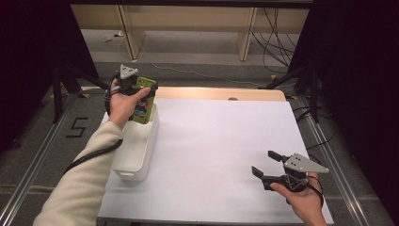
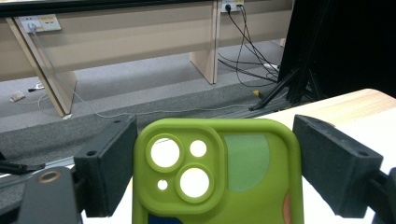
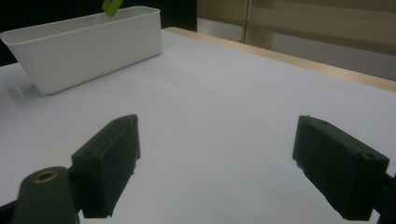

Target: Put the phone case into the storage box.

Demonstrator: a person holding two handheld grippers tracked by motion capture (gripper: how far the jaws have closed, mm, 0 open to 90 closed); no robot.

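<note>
From the high view, the left gripper (image 1: pixel 141 89) is held up at the far left corner of the table (image 1: pixel 221 141), and its jaws are squeezed tight on a green phone case (image 1: pixel 143 106). The case hangs upright, right over the far end of a long white bin (image 1: pixel 136 148) that sits along the left side of the table. The low end of the case is at the rim of the bin; you cannot tell if it touches. The person's left hand (image 1: pixel 123 104) wraps around that gripper, in a cream sleeve (image 1: pixel 82 183). The right gripper (image 1: pixel 268 165) is near the front right corner, well apart from the bin, with its jaws wide apart and nothing in them. From the left gripper view, the green phone case (image 2: pixel 217 175) stands between the two black jaws, which press on its two sides. You can see its round camera holes and some colored shapes on it. From the right gripper view, the two black jaws stand far apart over the bare white table (image 3: pixel 224 116). The white bin (image 3: pixel 88 46) is farther off, and a bit of the green case (image 3: pixel 111 6) pokes in above its rim.
</note>
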